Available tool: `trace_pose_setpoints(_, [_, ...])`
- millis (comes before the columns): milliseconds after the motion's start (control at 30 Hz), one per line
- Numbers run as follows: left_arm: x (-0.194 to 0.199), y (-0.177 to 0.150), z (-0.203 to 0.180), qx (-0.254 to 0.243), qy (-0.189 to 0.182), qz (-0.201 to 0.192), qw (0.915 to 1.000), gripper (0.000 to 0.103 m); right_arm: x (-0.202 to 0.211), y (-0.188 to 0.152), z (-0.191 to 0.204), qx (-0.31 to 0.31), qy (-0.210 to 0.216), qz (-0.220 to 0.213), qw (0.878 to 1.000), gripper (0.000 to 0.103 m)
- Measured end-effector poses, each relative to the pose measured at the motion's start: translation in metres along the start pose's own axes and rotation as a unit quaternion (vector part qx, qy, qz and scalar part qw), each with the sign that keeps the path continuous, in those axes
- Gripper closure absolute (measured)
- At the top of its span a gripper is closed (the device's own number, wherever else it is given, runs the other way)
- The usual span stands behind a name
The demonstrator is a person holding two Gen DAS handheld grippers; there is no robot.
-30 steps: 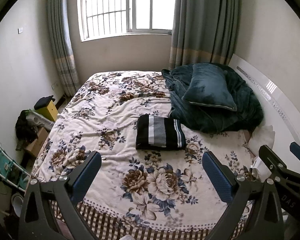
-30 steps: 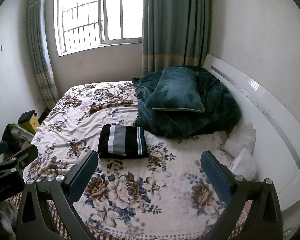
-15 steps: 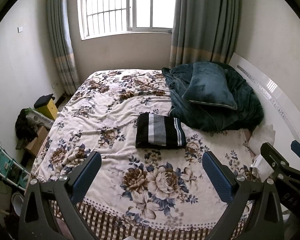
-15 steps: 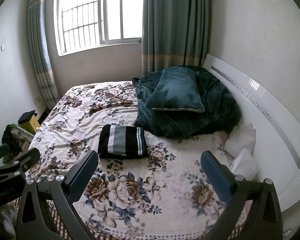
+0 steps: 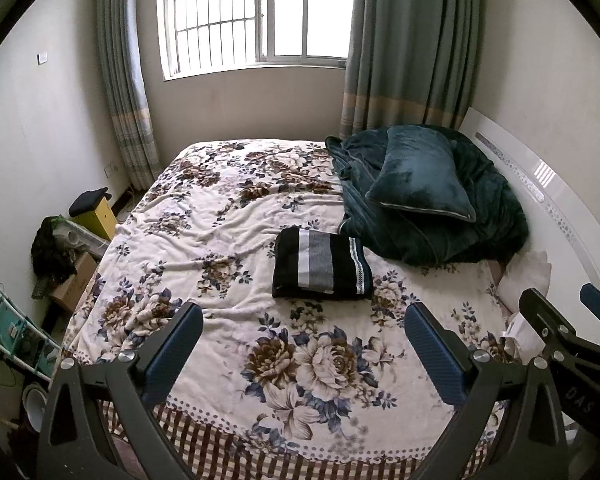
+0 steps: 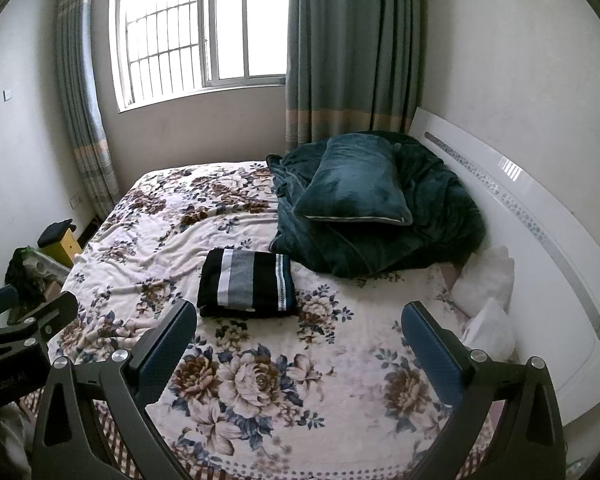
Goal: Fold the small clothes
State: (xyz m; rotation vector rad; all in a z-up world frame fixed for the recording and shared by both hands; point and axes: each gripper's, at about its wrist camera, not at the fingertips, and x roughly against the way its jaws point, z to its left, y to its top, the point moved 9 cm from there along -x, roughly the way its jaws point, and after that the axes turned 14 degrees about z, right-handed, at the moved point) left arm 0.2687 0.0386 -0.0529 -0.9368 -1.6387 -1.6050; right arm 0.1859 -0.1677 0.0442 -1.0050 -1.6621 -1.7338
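A folded black garment with white and grey stripes (image 5: pixel 322 264) lies flat on the floral bedspread (image 5: pixel 228 232) near the bed's middle; it also shows in the right wrist view (image 6: pixel 247 283). My left gripper (image 5: pixel 302 354) is open and empty, held above the bed's near edge, well short of the garment. My right gripper (image 6: pixel 298 350) is open and empty, also back from the garment. The right gripper shows at the right edge of the left wrist view (image 5: pixel 572 336). The left gripper shows at the left edge of the right wrist view (image 6: pixel 24 332).
A dark teal blanket (image 5: pixel 484 216) with a teal pillow (image 5: pixel 420 176) on it is heaped at the bed's right. The white headboard (image 6: pixel 540 240) runs along the right. White cloths (image 6: pixel 488 284) lie by it. A yellow stool (image 5: pixel 96 212), boxes and a rack (image 5: pixel 8 332) stand at the left.
Both grippers have drifted slightly back and up from the bed. The folded garment has not moved.
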Motion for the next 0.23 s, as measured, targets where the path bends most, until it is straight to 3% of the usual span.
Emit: trace_pose_setpoints(233, [-0.002,0.0018,0.0021,0.001,-0.001,-0.001,1.0,0.0,0.0001,0.0003,0.0002,0.0,0.001,0.0,1.0,0.0])
